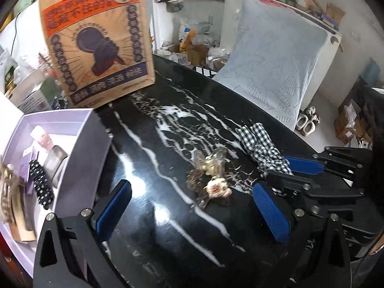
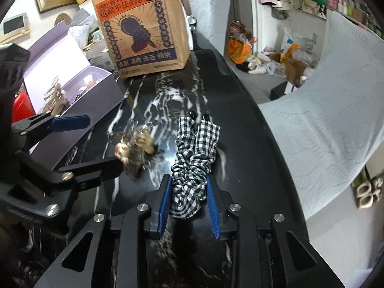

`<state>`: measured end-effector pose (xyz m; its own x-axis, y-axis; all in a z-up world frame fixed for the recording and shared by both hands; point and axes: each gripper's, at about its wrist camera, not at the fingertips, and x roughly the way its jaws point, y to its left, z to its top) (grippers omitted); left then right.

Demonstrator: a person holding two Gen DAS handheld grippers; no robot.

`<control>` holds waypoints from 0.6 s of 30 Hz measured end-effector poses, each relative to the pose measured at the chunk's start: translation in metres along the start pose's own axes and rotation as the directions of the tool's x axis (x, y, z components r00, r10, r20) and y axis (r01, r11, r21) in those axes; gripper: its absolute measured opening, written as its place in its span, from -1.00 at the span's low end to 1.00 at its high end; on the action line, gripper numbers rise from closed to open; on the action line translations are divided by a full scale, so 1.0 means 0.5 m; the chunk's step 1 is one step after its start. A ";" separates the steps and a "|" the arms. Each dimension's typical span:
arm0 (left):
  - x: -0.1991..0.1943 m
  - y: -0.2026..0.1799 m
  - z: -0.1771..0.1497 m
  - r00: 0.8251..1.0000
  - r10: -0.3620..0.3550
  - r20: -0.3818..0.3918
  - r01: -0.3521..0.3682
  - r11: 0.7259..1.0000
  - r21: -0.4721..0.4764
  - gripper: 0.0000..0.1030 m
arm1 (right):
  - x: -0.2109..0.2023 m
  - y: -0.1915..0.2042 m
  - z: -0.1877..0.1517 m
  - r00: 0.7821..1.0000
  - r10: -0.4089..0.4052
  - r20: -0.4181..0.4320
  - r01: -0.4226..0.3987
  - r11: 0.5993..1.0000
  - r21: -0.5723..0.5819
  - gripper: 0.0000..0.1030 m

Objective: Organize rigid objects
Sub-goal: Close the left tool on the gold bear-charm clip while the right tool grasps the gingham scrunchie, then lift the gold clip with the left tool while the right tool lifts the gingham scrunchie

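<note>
Right gripper (image 2: 188, 204) clamps the checked scrunchie (image 2: 194, 165); only the left wrist view shows the wide-open left gripper (image 1: 192, 213) beside the box's (image 1: 79, 168) contents.

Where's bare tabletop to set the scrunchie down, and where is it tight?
Free: the marble stretch between the paper bag and the hair clip, and the strip along the table's right edge beside the scrunchie. Crowded: the lilac box, already filled, and the spot between both grippers around the clip.
</note>
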<state>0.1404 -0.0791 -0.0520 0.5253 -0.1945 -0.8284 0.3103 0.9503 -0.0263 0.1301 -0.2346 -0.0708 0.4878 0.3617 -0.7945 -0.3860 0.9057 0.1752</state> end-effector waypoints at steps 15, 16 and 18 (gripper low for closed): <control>0.056 -0.024 0.006 0.999 -0.002 -0.041 0.002 1.000 0.004 -0.12 | -0.029 -0.020 -0.035 1.000 -0.016 0.013 0.015 0.999 0.030 -0.45; 0.053 -0.024 0.005 0.999 -0.013 -0.044 0.013 1.000 -0.003 -0.23 | -0.029 -0.019 -0.036 1.000 -0.016 0.014 0.016 0.999 0.029 -0.45; 0.049 -0.024 0.002 0.998 -0.028 -0.052 0.028 1.000 -0.004 -0.23 | -0.030 -0.019 -0.040 1.000 -0.017 0.015 0.016 0.999 0.031 -0.45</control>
<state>0.1502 -0.0957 -0.0715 0.4744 -0.2083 -0.8553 0.3221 0.9453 -0.0515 0.1108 -0.2533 -0.0720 0.5062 0.3500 -0.7882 -0.3537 0.9178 0.1804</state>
